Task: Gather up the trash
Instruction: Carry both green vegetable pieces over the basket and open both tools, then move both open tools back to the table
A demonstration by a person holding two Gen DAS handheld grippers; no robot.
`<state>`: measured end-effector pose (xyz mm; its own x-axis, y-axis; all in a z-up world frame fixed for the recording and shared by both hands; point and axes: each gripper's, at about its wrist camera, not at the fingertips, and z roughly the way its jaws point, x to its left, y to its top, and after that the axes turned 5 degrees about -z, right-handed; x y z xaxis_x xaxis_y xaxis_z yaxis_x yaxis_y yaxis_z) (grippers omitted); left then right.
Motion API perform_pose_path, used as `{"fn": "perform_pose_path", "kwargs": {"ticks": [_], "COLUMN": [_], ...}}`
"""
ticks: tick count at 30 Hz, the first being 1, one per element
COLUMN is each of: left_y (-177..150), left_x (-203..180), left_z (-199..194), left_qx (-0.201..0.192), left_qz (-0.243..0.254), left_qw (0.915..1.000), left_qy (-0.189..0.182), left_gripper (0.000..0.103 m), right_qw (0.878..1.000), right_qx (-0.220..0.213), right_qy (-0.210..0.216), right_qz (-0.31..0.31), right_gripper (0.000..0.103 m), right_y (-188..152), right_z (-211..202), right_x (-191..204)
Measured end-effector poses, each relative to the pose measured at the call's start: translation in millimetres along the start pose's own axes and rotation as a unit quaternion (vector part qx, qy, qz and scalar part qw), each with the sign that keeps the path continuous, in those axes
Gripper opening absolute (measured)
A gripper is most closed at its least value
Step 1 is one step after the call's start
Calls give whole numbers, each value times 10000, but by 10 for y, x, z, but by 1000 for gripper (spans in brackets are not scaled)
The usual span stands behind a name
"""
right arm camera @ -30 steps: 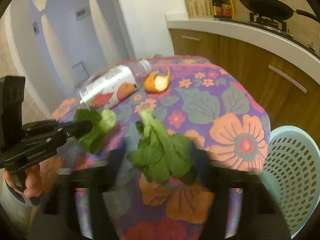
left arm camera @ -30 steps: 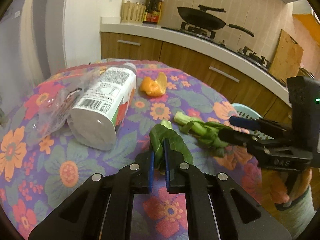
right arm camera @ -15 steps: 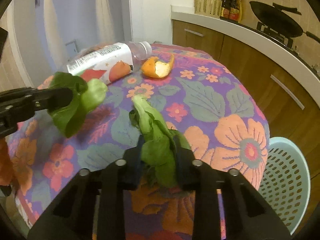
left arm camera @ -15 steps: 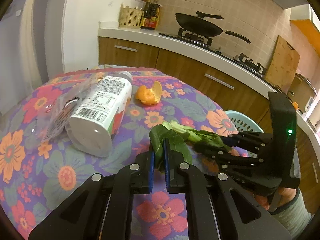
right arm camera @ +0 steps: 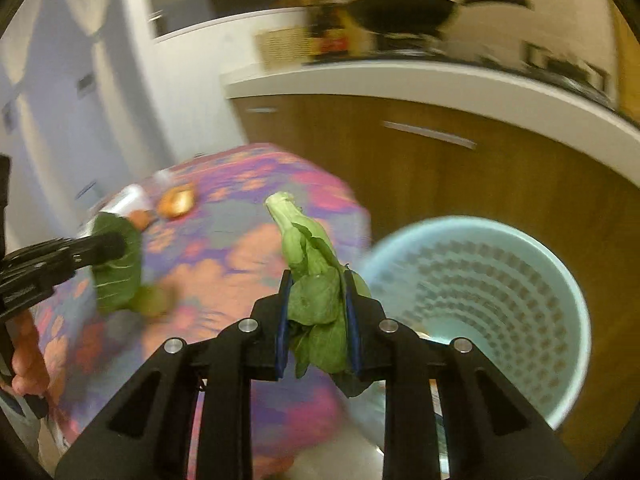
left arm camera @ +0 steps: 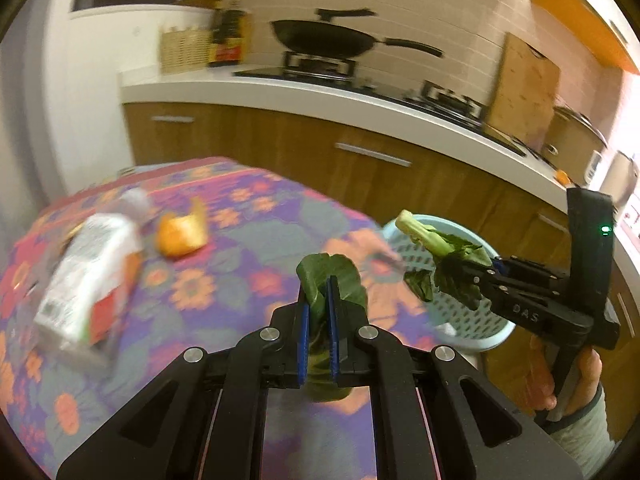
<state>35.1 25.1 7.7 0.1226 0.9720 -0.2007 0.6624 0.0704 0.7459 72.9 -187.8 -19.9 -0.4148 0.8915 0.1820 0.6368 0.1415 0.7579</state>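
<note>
My left gripper is shut on a green leaf, held above the flowered table. It also shows in the right wrist view, at the left. My right gripper is shut on a bok choy stalk with its pale stem pointing up. In the left wrist view the right gripper holds the bok choy stalk over the rim of the pale blue trash basket. The basket sits just right of the right gripper, below table level.
On the flowered tablecloth lie a plastic bottle on its side and an orange peel. Wooden cabinets and a white counter with a wok stand behind the table.
Both grippers have lifted their greens off the table and swung right towards the basket. The right gripper with the bok choy now hangs over the basket's rim.
</note>
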Motion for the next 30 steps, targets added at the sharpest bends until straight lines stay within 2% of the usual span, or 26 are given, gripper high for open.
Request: {"fn": "perform_pose_path", "kwargs": {"ticks": [4,8,12,15,18,25,26,27,28,29,30], "left_y": [71,162,240,269,284,198,174,164,139,120,105], "left_x": [-331,-639,-973,-1136,-1249,-1476,-1507,-1526,-1542,-1547,-1543], "left_z": [291,506,692,831,1001,1381,1433,1468,1497,1515,1517], "left_qx": [207,292,370,451,588,967,1026,1057,1073,1082,1054], "left_qz": [199,405,701,829,850,902,918,923,925,925,931], "left_qw": [9991,9976,9950,9932,9915,9860,9850,9845,9844,9849,9855], "left_qy": [-296,-481,-610,-677,-786,-1017,-1038,-1049,-1041,-985,-950], "left_gripper": [5,3,3,3,3,4,6,14,22,39,42], "right_qw": [9981,9945,9906,9866,9847,9831,9825,9815,9810,9807,9804], "right_qx": [165,459,664,862,885,660,637,608,586,573,554], "right_qy": [-185,-418,-520,-433,-316,-420,-436,-471,-501,-520,-556], "right_qz": [570,840,1079,1315,1469,1657,1697,1751,1783,1794,1807], "right_gripper": [20,20,20,24,29,29,29,29,29,29,29], "right_y": [-165,-319,-454,-543,-605,-648,-657,-669,-677,-681,-685], "right_z": [2,113,244,334,354,120,93,49,13,-11,-42], "right_x": [-489,-771,-949,-1042,-1116,-1254,-1287,-1319,-1350,-1371,-1388]}}
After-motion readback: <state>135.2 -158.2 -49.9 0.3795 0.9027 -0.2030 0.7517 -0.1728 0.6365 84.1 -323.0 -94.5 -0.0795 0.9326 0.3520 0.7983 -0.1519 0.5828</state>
